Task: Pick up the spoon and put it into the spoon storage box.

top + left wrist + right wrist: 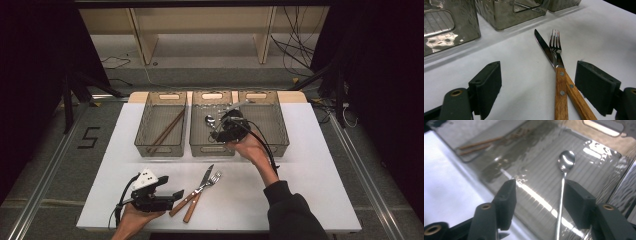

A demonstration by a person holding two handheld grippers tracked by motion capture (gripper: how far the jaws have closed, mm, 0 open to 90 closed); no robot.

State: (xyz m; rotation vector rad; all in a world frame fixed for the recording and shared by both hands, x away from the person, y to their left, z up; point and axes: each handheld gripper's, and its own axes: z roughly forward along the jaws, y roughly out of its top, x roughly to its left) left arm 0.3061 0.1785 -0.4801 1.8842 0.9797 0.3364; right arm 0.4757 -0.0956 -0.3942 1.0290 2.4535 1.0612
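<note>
Steel spoon [564, 172] lying in the middle bin [200, 145] of 3, between the parted jaws of the right gripper [539, 195]; left gripper [537, 85], jaws apart, near knife [549, 53] and fork [555, 42].

Glossy metal spoon [566, 160] (mirror-bright)

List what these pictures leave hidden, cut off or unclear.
- Spoon: handle end cut off by the bottom edge, right gripper view.
- Knife and fork: handle ends cut off by the bottom edge, left gripper view.
- Right gripper: jaws too small and dark, high view.
</note>
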